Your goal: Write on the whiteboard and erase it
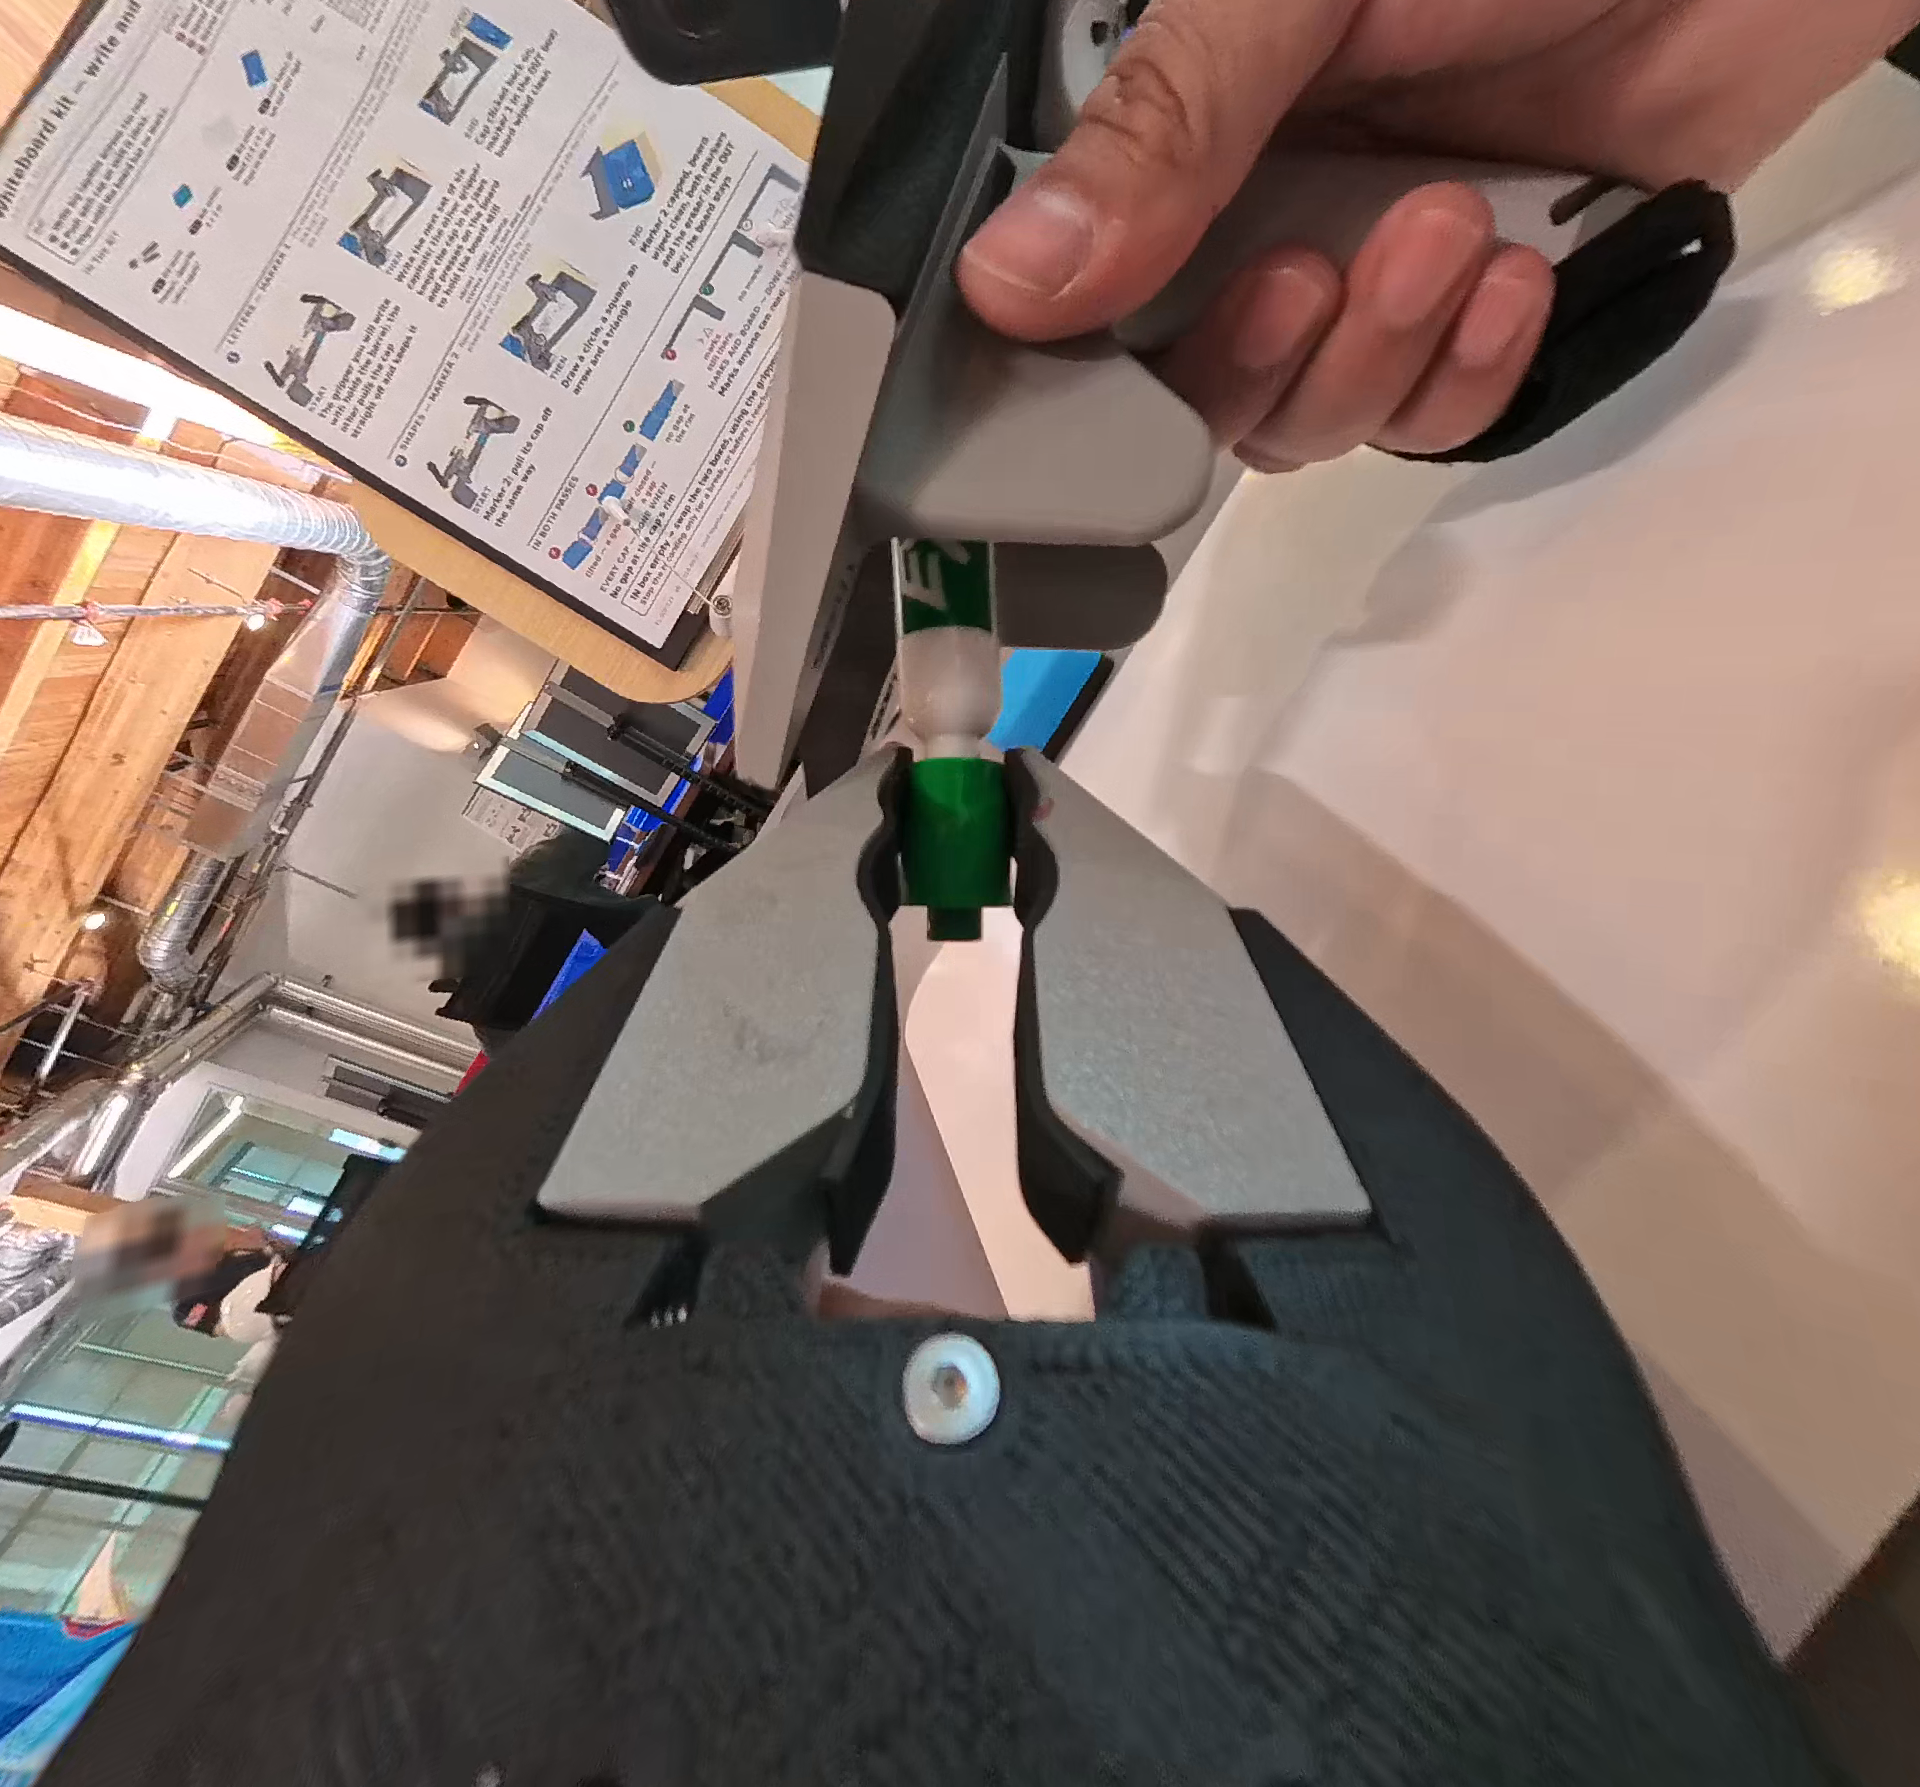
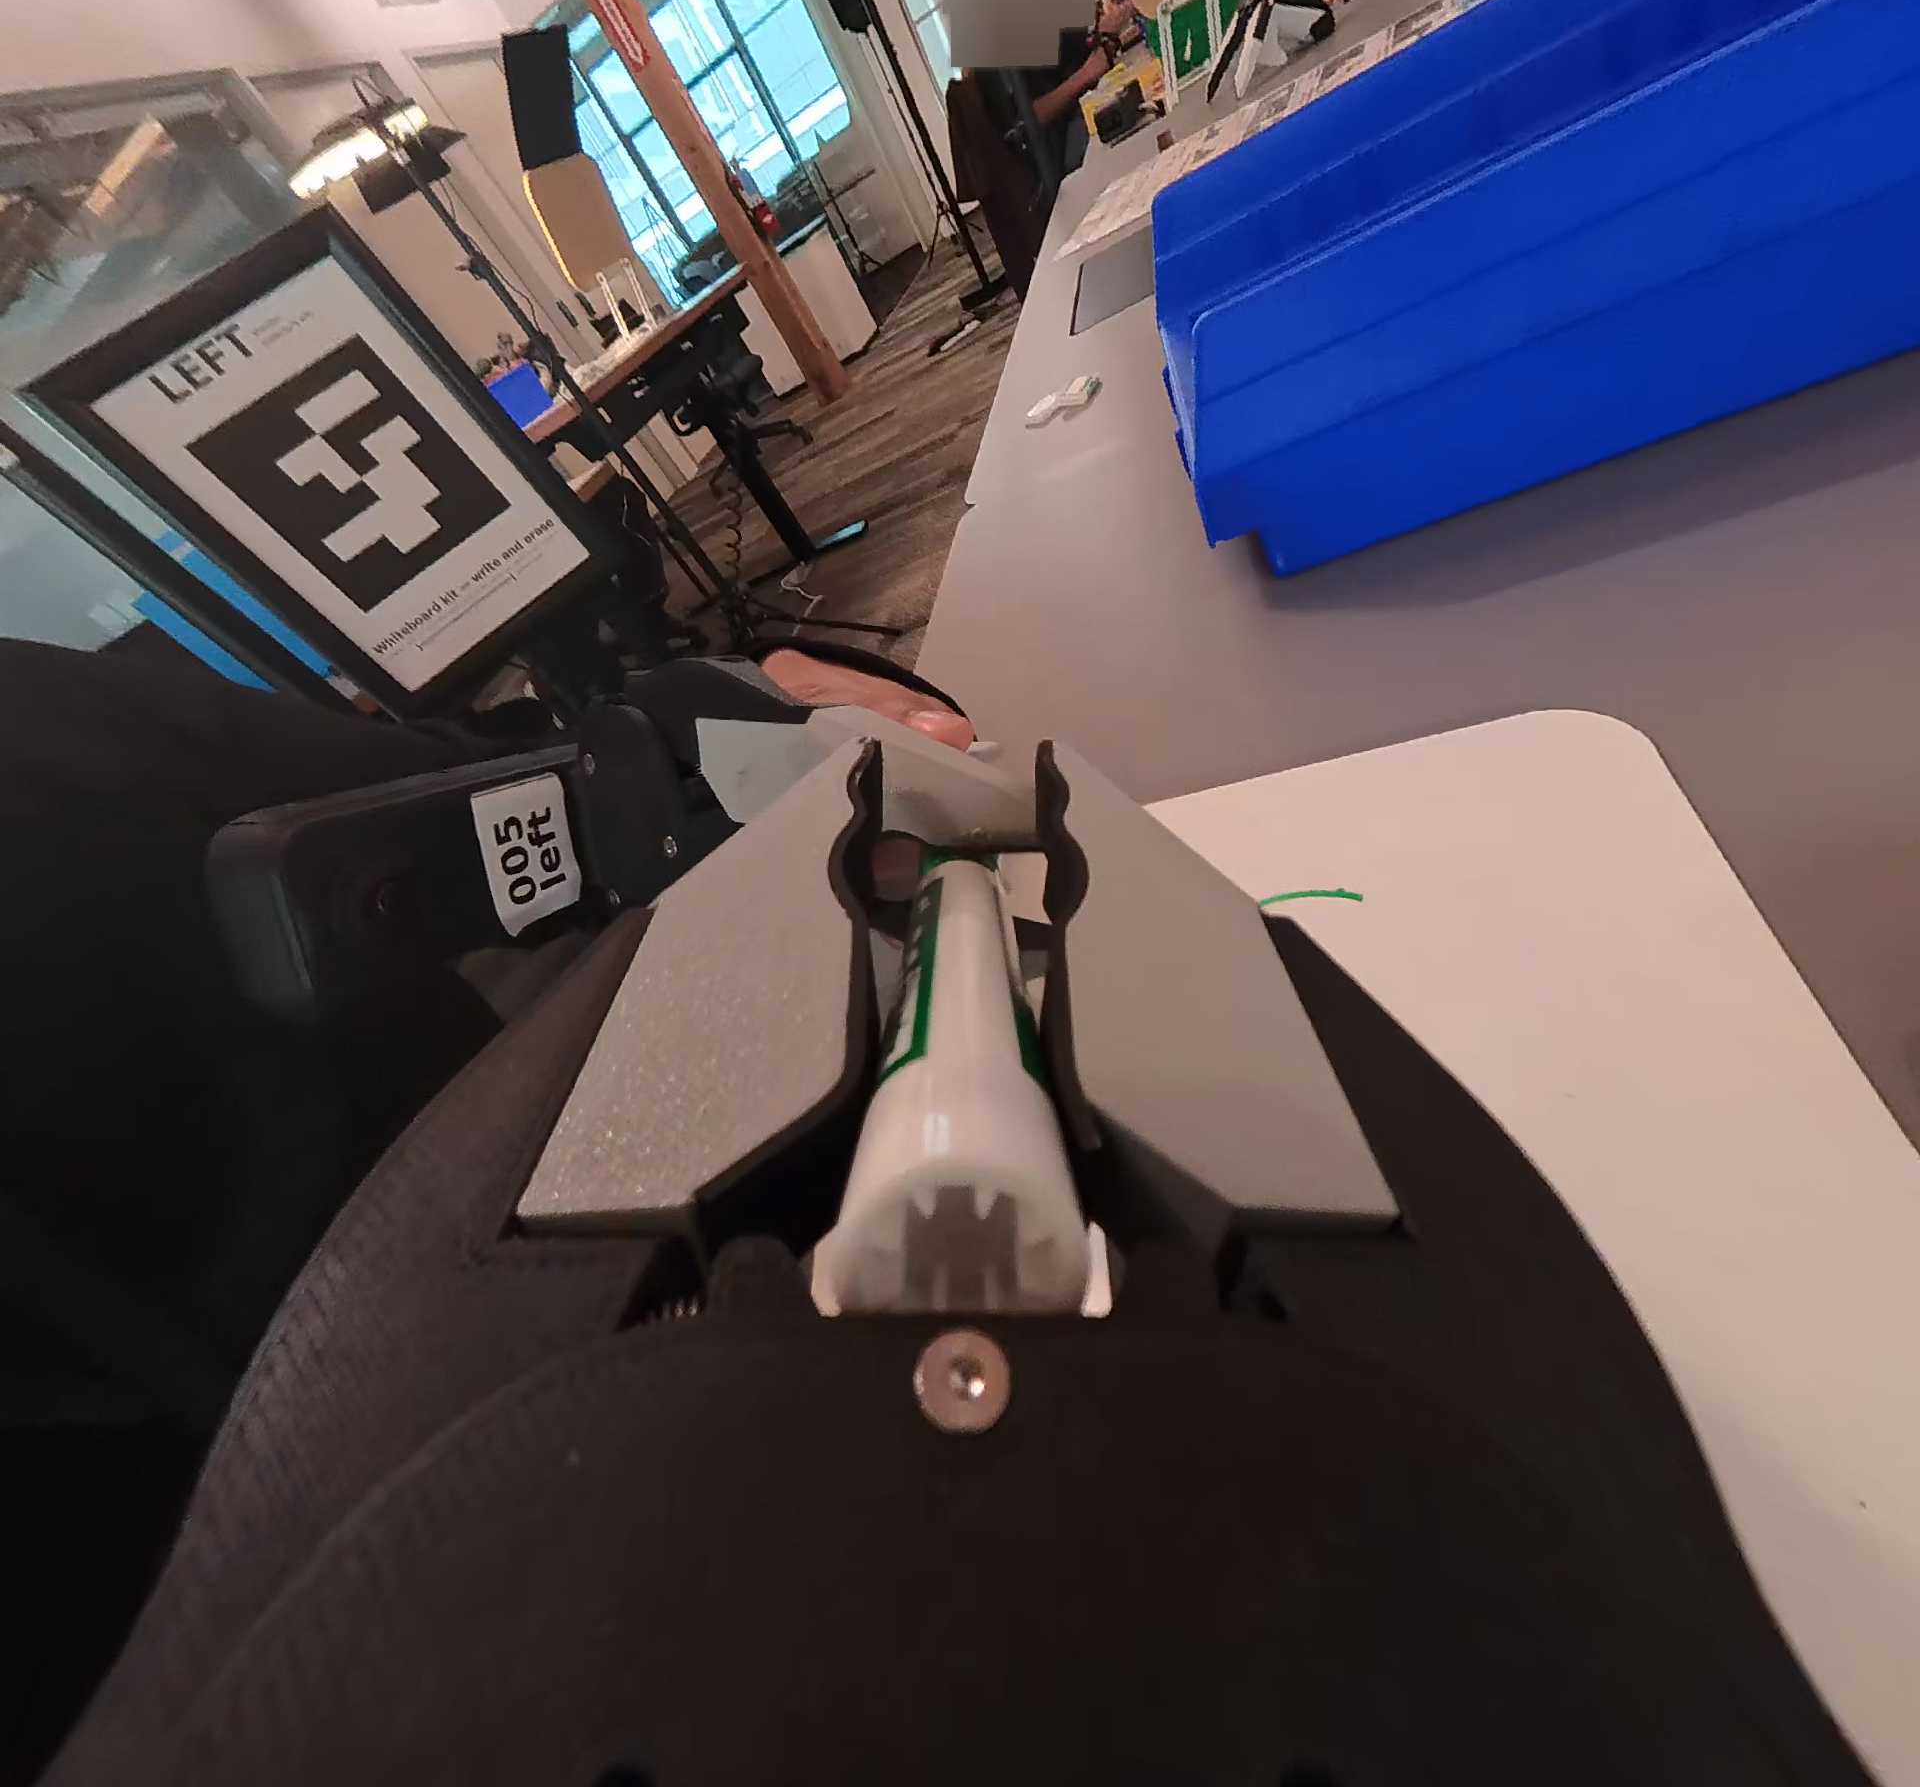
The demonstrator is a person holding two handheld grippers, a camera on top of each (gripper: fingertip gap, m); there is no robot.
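Note:
In the left wrist view my left gripper [image 1: 956, 802] is shut on the green cap [image 1: 954, 833] of a marker, with both dark pads pressed on its sides. The marker's white and green barrel [image 1: 940, 625] runs up from the cap's mouth into my right gripper [image 1: 1039, 490], which a hand [image 1: 1351, 231] holds. In the right wrist view the barrel [image 2: 966, 1010] lies lengthwise between the fingers of my right gripper [image 2: 958, 771], its back end towards the camera. The left gripper's grey fingers [image 2: 790, 750] sit just beyond. The whiteboard [image 2: 1507, 1062] lies below, with a short green stroke [image 2: 1309, 896].
Blue bins [image 2: 1558, 283] stand on the grey table [image 2: 1247, 646] behind the board. A small white and green piece [image 2: 1065, 397] lies near the table's edge. A framed sign [image 2: 343, 470] stands at the left. An instruction sheet [image 1: 416, 231] and a blue, black-edged block [image 1: 1049, 709] show in the left wrist view. My left and right fingertips are right by each other. About 9 cm separates my left fingertips from the short green stroke [image 2: 1309, 896].

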